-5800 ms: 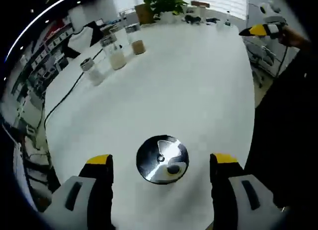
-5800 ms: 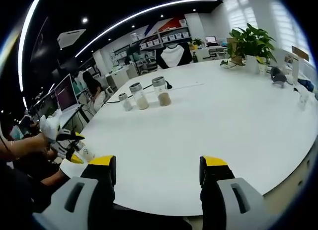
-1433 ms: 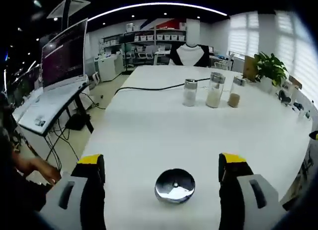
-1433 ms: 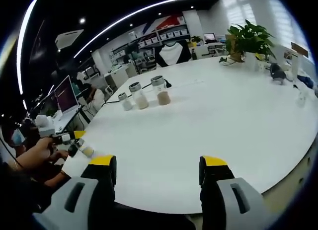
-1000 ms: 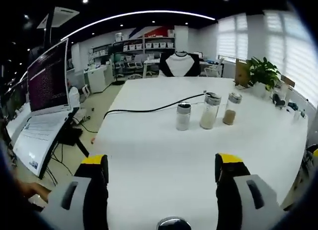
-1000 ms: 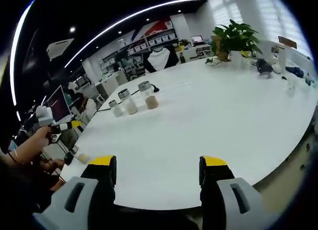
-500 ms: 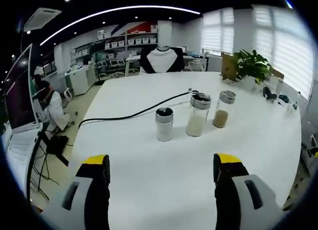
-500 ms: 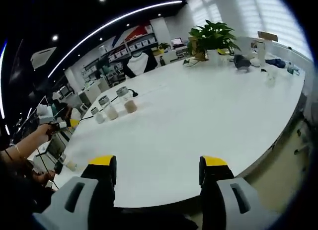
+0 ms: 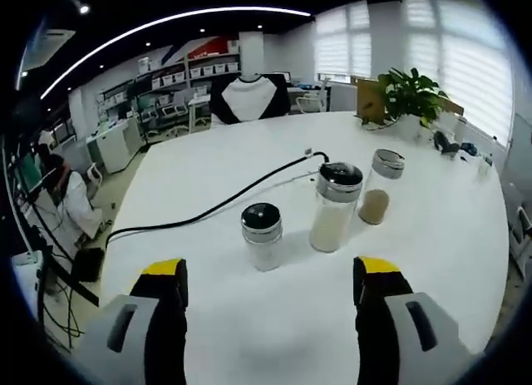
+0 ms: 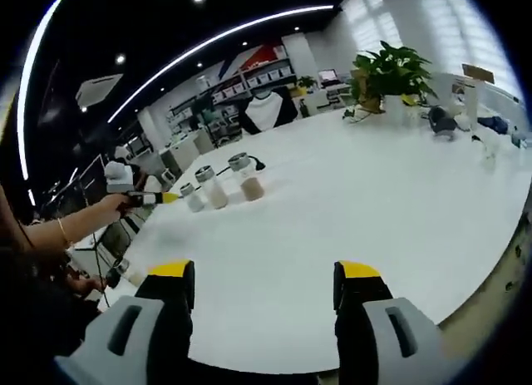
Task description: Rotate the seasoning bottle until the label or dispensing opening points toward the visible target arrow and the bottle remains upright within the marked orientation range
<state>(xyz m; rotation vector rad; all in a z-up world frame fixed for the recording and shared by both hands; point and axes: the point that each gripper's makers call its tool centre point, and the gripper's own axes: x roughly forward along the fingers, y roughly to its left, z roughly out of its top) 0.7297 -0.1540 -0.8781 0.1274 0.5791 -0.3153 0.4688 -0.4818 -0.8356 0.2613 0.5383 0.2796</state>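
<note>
Left gripper view, left to right: black cable runs across the white tabletop from the left edge toward the jars. Left claw hangs above the tabletop, jaws spread wide, nothing between them. Ahead of it, three upright jars in a row: short seasoning bottle with dark lid and metal collar, nearest the claw's centreline; just beside it the tall jar with pale contents; then the brown-filled jar. All three stand apart from the claw. No label or opening readable on the short bottle. Potted plant at the far right edge of the tabletop.

Right gripper view, left to right: a person's hand comes in from the left holding the left claw, which points at the same three jars; short bottle sits closest to its tip, apart from it. Right claw is released, jaws wide, empty, over bare tabletop well apart from the jars. Plant at upper right.
</note>
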